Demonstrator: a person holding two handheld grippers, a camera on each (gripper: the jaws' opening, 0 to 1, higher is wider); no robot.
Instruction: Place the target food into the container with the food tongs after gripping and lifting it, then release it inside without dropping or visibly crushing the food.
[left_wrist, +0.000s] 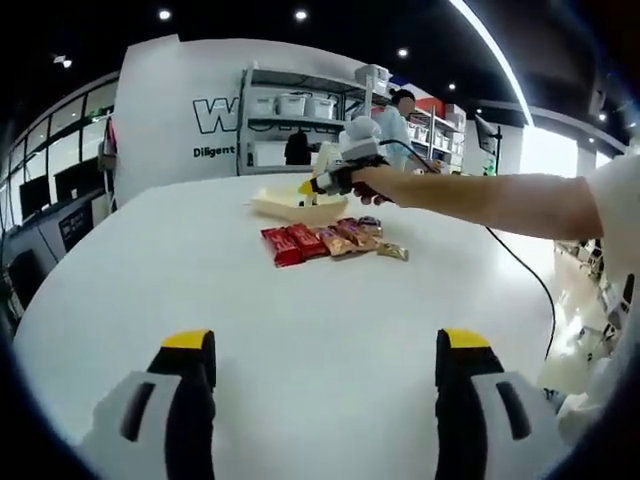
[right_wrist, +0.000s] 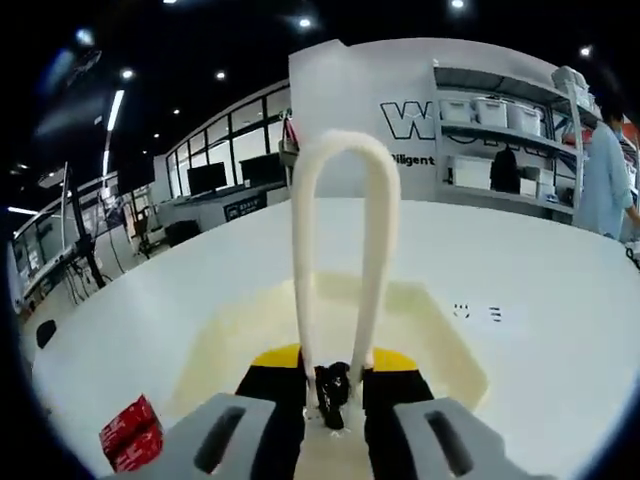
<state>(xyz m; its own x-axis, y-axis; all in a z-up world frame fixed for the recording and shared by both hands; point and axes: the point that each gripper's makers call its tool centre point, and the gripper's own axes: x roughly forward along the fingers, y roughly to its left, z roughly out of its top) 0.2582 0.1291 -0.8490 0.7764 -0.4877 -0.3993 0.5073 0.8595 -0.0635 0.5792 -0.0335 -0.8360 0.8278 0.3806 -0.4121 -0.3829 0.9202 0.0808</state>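
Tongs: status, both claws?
Right claw shut on the tongs, held over the tray. Left claw open, idle above the table. Snack packets in a row beside the tray. Nothing in the way.

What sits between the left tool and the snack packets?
Nothing: in the left gripper view, bare white table runs from the open left tool to the snack packets.
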